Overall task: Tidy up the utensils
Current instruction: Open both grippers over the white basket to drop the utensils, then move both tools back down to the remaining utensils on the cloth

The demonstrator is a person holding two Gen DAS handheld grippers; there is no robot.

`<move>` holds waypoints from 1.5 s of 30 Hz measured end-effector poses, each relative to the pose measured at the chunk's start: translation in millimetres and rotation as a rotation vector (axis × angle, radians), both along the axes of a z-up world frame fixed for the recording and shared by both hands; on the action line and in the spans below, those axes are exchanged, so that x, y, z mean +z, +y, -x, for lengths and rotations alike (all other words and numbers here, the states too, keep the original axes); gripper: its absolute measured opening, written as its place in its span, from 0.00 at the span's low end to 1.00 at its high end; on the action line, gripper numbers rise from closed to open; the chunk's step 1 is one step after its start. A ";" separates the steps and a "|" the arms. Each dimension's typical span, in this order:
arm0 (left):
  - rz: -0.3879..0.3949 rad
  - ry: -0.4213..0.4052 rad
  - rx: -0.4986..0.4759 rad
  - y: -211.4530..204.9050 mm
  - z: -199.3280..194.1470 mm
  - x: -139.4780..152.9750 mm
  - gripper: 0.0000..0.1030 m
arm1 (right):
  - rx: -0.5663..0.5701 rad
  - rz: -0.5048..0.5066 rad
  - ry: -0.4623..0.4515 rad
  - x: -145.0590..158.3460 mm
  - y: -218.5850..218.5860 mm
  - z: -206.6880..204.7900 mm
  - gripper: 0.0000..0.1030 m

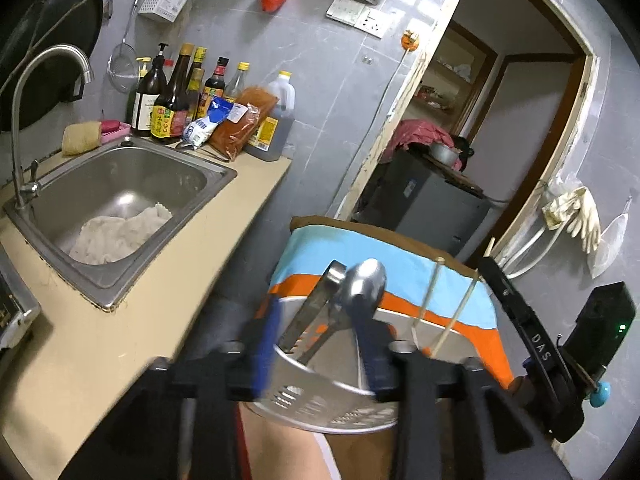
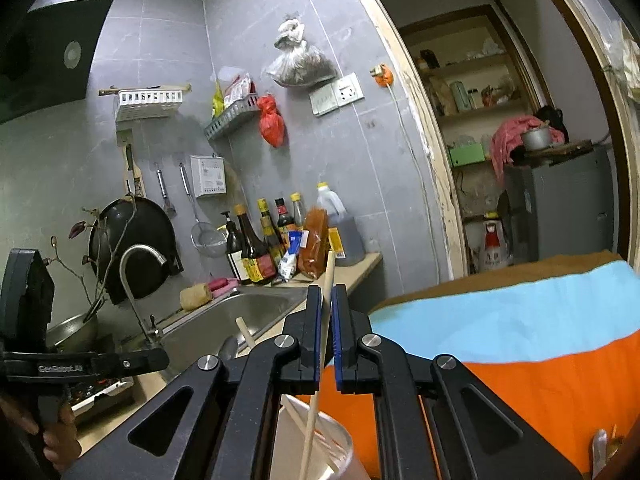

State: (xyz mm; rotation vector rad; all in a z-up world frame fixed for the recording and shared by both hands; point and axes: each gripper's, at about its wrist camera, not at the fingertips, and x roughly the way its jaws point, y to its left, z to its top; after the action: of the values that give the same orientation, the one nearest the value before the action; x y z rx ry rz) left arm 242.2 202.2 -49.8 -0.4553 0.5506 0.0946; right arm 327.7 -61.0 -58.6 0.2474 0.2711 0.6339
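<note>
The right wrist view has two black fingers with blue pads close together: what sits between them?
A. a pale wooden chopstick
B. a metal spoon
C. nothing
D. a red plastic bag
A: a pale wooden chopstick runs up between the blue pads of the right gripper, its lower end reaching down into a white perforated utensil holder.

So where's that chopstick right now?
In the right wrist view, the chopstick is pinched between the right tongs, slanting down into the metal holder.
</note>
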 end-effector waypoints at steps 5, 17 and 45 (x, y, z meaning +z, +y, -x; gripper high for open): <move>0.002 -0.025 -0.013 -10.0 2.7 5.0 0.49 | -0.003 -0.005 0.022 -1.1 -9.7 5.3 0.13; -0.030 -0.187 -0.027 -51.4 2.4 30.8 0.85 | -0.078 -0.038 -0.037 35.3 -60.5 27.8 0.51; -0.129 -0.148 -0.356 -242.8 -54.1 -1.8 1.00 | -0.488 0.127 0.179 0.0 -275.1 47.4 0.99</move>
State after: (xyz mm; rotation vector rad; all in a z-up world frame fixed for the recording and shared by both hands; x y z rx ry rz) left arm 296.3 -40.7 -51.6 -0.2316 0.4696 -0.2417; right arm 280.3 -336.0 -58.6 0.2370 0.4054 0.1106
